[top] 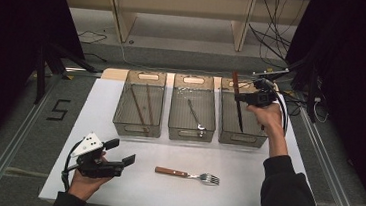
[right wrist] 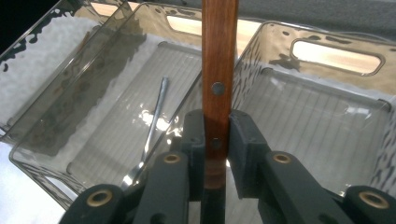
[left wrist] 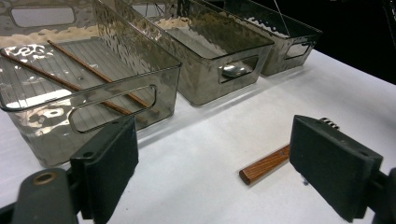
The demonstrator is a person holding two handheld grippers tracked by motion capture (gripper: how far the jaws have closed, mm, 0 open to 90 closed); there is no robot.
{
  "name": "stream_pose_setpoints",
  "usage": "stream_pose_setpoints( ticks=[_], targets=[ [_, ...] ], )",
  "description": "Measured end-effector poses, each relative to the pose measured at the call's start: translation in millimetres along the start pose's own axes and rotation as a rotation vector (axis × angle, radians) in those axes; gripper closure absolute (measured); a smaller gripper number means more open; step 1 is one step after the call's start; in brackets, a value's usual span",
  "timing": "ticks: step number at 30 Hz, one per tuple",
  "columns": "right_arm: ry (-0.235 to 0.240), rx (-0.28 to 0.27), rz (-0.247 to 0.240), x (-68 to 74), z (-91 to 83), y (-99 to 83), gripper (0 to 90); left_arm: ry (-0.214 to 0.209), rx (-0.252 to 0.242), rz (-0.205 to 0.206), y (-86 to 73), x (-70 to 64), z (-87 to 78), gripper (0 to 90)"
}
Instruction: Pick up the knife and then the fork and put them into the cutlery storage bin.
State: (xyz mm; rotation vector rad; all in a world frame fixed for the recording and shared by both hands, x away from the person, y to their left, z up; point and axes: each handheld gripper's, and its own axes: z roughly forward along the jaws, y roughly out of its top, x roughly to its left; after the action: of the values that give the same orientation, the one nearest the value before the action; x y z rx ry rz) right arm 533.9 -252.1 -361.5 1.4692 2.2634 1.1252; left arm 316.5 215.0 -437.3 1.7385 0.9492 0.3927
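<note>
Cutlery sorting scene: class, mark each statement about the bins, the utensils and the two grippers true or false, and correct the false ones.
1. The right gripper is shut on a wooden-handled knife above the right bin. True.
2. The fork lies inside the middle bin. False: it lies on the white table, in front of the bins.
3. The left bin holds two chopsticks. True.
4. The left gripper is clamped on the fork. False: its jaws stand open and hold nothing.
5. The middle bin holds a spoon. True.
</note>
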Motion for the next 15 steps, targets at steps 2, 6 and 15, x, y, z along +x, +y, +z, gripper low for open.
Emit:
stream_pose_setpoints(
  ticks=[2,6,15],
  targets=[
    [-0.01,0.006,-0.001,0.4,1.7,-0.8,77.9,0.0,0.001,0.0,0.0,0.1,0.0,15.6],
    [-0.013,0.009,0.009,1.6,5.5,-3.3,77.9,0.0,0.0,0.0,0.0,0.0,-0.1,15.6],
    [-0.03,0.017,0.042,0.1,15.5,-13.7,77.8,0.001,0.0,-0.003,-0.3,-0.4,-0.2,15.6]
  ],
)
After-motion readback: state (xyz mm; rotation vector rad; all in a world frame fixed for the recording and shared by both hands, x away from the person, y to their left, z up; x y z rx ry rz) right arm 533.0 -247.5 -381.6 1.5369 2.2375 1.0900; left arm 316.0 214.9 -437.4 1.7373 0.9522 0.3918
